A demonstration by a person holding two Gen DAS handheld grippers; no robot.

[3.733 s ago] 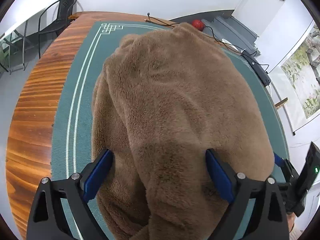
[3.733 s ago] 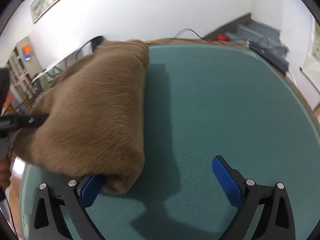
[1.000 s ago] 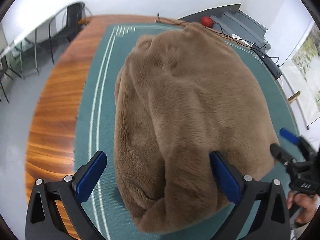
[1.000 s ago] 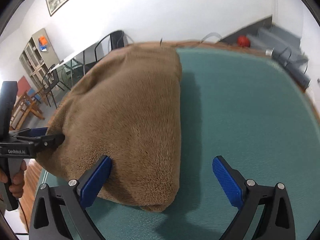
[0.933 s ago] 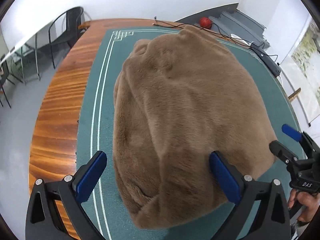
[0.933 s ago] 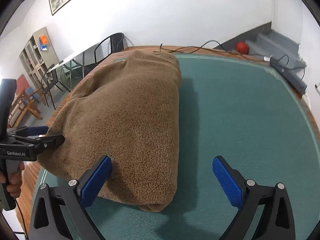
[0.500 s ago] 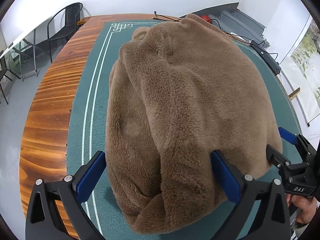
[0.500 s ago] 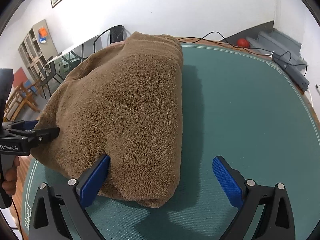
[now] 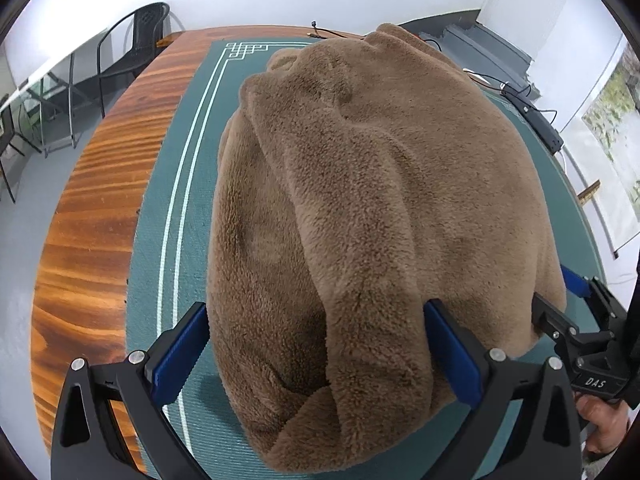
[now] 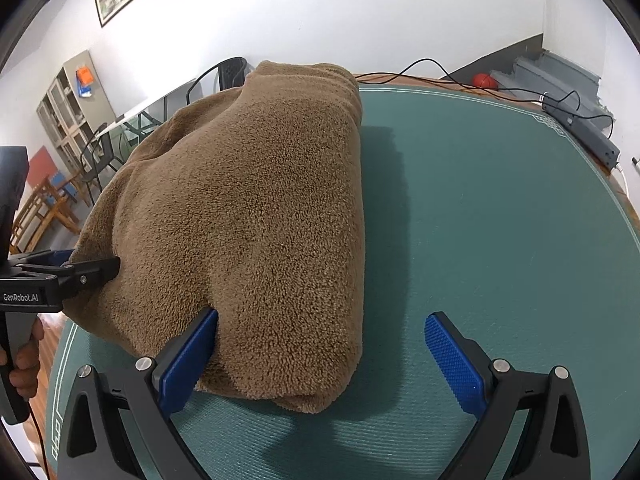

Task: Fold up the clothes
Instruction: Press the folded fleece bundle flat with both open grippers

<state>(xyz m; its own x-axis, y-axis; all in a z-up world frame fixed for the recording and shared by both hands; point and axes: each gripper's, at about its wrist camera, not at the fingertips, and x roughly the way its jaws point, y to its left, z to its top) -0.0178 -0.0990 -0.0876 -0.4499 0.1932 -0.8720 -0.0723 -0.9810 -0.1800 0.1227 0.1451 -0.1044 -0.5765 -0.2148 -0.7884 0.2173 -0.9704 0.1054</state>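
A thick brown fleece garment (image 9: 360, 200) lies folded in a bulky bundle on the green mat (image 9: 176, 200). My left gripper (image 9: 316, 312) is open, its blue fingers (image 9: 180, 348) straddling the bundle's near left end. My right gripper (image 10: 322, 318) is open too. Its left finger (image 10: 188, 356) presses against the fleece (image 10: 248, 208), and its right finger stands over bare mat (image 10: 500, 220). Each gripper shows at the edge of the other's view: the right gripper (image 9: 554, 294) against the bundle's right corner, the left gripper (image 10: 96, 260) at its left edge.
The mat covers a wooden table (image 9: 92, 208) whose bare strip runs along the left. Cables (image 10: 440, 72) and a grey power strip (image 10: 580, 128) lie at the far edge. A black chair (image 9: 136, 44) stands beyond the table. A hand (image 10: 24, 360) holds the left gripper's handle.
Both grippers have moved in closer to the bundle's near edge, so the fleece fills more of each view. Both have stayed open, and the bundle lies as before.
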